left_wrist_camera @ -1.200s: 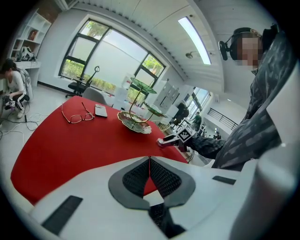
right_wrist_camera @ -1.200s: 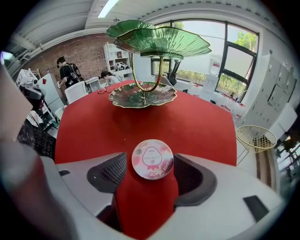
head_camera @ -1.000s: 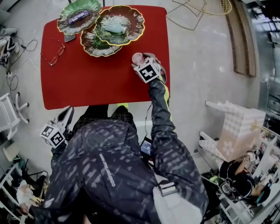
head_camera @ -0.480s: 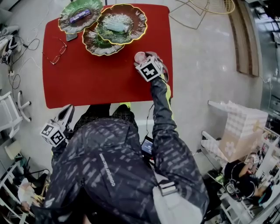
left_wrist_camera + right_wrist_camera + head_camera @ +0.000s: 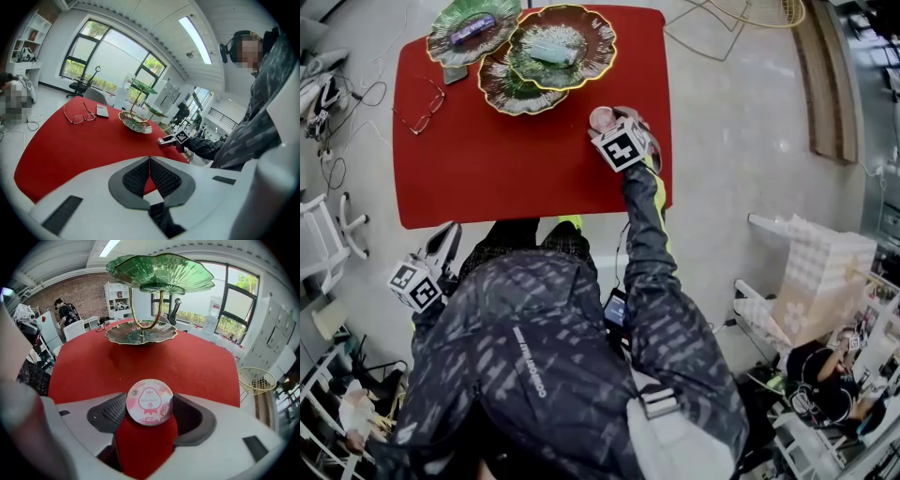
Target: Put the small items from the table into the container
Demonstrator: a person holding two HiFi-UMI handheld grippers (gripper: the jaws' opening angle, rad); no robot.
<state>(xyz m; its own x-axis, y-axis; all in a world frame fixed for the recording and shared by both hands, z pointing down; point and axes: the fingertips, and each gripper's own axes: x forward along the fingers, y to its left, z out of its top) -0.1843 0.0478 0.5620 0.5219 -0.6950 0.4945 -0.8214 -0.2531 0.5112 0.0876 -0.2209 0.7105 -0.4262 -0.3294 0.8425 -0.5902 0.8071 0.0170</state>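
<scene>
Firmly pinching a round pink tin [image 5: 600,119] in the right gripper [image 5: 150,409], right side of the red table [image 5: 516,169].
With the left gripper [image 5: 149,168] pressed together, near left; purple packet [image 5: 473,30] in far-left green gold-rimmed glass dish [image 5: 441,45], pale teal item [image 5: 551,54] in the neighbouring dish [image 5: 592,42].

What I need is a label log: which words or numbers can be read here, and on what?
"ASYOUWISH": pink round lid between the right gripper's jaws, upside down.
"JUICE", then part of "ACID": same lid's rim.
Small line on that lid: too small.
Print on the jacket: too blurred.
</scene>
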